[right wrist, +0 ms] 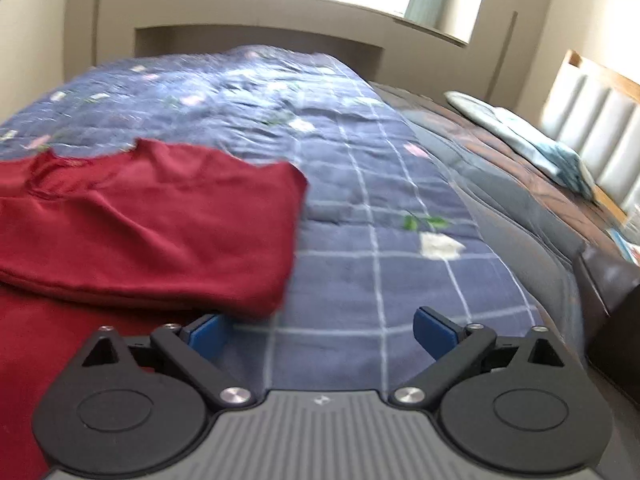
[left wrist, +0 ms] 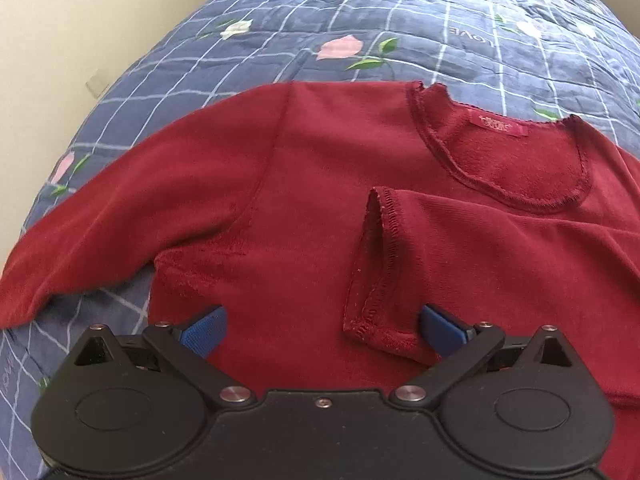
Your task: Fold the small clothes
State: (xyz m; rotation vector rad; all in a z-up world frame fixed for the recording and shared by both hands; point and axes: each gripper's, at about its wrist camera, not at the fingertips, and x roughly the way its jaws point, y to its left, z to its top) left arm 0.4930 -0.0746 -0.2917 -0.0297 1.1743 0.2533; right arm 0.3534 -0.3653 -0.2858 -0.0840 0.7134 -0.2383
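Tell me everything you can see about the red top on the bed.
The red top is a dark red, soft-looking knit with long sleeves, a scalloped scoop neckline and a pink neck label. It lies flat on the blue checked floral quilt. One sleeve is folded across the chest, the other stretches outward. Neither open tool grips it.

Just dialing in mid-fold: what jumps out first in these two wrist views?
The dark red long-sleeved top spread flat on the blue floral quilt, one sleeve already folded across its chest, cuff just ahead of the open left gripper. The other sleeve lies outstretched; the open right gripper hovers over quilt beside the top.
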